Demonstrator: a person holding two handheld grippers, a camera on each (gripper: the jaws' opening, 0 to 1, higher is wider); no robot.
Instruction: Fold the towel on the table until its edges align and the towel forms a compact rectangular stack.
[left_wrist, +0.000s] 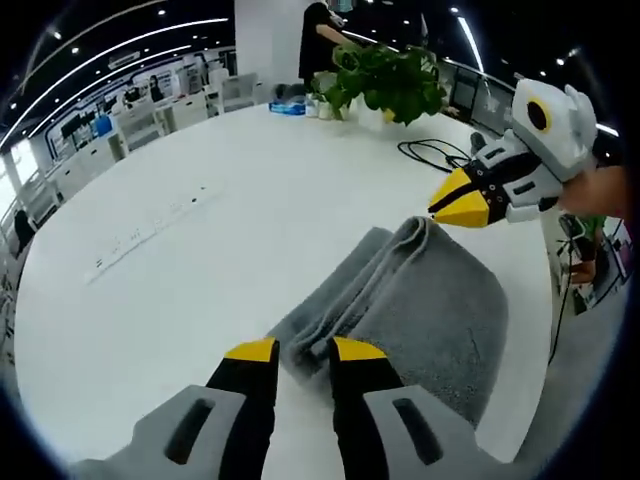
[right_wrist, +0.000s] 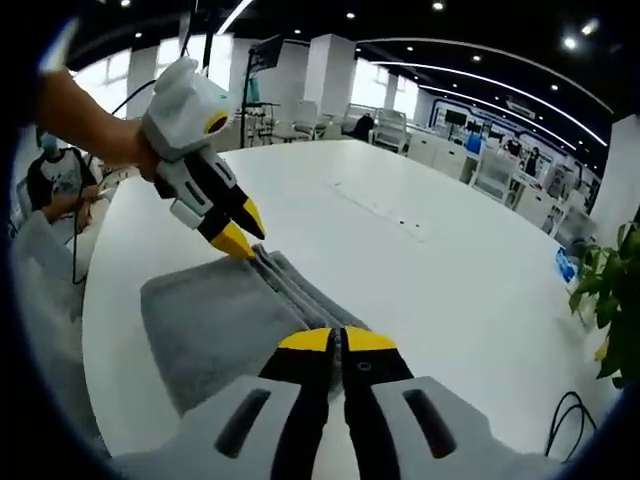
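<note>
Leafy plant (left_wrist: 385, 78) at table's far edge; black cable (left_wrist: 432, 153) nearby.

Ahead and to the left of the left gripper (left_wrist: 302, 350), the white table (left_wrist: 200, 250) is wide open. Far ahead stand a plant (left_wrist: 385, 80) and black cables (left_wrist: 435, 152). The towel (left_wrist: 420, 300) lies right in front.

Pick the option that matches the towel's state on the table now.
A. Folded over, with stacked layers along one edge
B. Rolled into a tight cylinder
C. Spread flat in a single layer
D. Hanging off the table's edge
A: the grey towel lies on the white table with several layers stacked along its folded edge, clear in the right gripper view near the left hand-held gripper.
</note>
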